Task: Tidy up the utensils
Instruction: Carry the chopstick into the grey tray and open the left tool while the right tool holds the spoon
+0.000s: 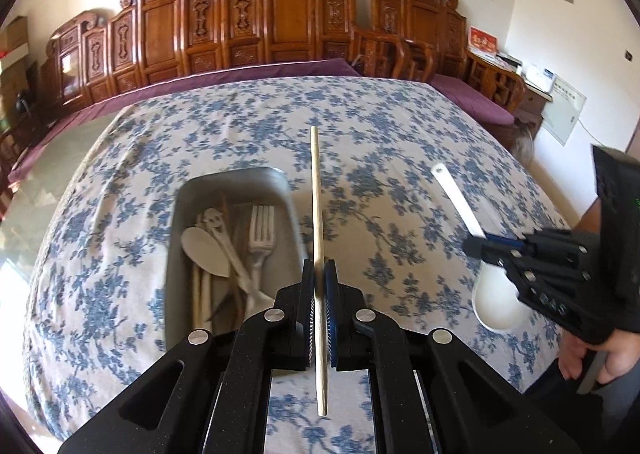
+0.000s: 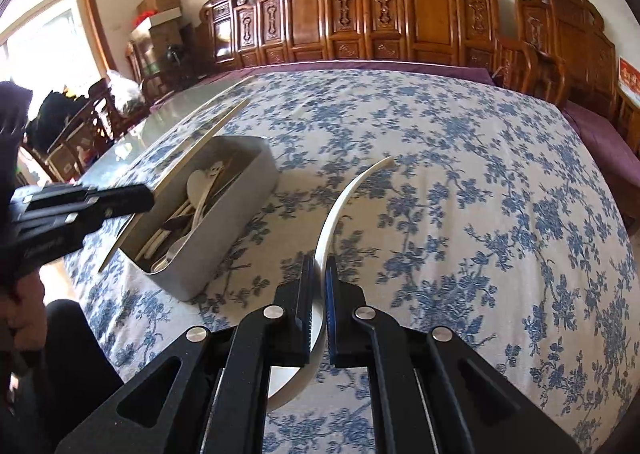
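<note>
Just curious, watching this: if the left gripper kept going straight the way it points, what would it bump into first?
Probably the flowered tablecloth. The left gripper, shut on a chopstick, points down past the right edge of the gray box of utensils. The chopstick's tip would likely touch first; depth is hard to judge.

Pale tan chopstick (image 1: 318,213) sat between the jaws of the black left gripper (image 1: 319,274), pads blue. White ladle (image 2: 340,209) ran between the jaws of the black right gripper (image 2: 319,274). Left of both jaws, grey box (image 2: 256,169) held cream-white fork (image 1: 262,230) and spoon (image 1: 204,246). Tablecloth (image 1: 400,125) beneath was white with blue floral print.
</note>
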A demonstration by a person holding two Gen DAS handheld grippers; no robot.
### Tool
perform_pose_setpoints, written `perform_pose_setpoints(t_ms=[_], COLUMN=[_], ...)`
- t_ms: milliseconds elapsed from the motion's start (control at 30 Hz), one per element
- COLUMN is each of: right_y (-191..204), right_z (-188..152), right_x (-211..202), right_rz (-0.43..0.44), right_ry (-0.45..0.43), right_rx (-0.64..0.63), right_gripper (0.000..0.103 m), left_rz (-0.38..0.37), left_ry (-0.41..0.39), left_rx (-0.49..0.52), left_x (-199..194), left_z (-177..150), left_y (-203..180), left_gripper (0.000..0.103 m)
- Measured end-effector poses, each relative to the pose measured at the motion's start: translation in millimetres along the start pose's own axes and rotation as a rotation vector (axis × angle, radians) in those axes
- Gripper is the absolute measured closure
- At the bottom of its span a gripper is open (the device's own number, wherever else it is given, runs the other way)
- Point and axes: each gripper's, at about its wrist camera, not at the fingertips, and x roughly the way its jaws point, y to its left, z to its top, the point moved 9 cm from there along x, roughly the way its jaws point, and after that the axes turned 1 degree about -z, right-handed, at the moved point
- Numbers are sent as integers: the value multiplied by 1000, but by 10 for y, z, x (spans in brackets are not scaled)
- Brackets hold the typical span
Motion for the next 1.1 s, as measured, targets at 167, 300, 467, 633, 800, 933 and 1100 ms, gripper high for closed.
perform_pose_setpoints(t_ms=[167,300,467,633,800,933,1100], right_y=[204,306,256,171,168,167,175], right_z=[-5,-18,-38,-29,-35,-39,-36], right_x=[3,10,66,89,102,110,92], right_rz=[16,26,15,18,19,17,21], right_ry=[1,3,18,19,22,22,23], right_rx=[-44,-72,-71,-46,-46,-46,-42], right_gripper=[96,96,96,96,96,96,96], left_rz=[31,52,70,82,94,100,109], left_ry=[4,24,77,117,140,150,152], left_rx=[-22,-37,-65,-69,-66,-75,-73], left_x=[76,211,458,619,706,703,580], left_z=[24,19,-63,-164,-213,-243,-266], left_y=[209,358,532,609,627,634,655], left_gripper=[99,99,99,99,99,98,97])
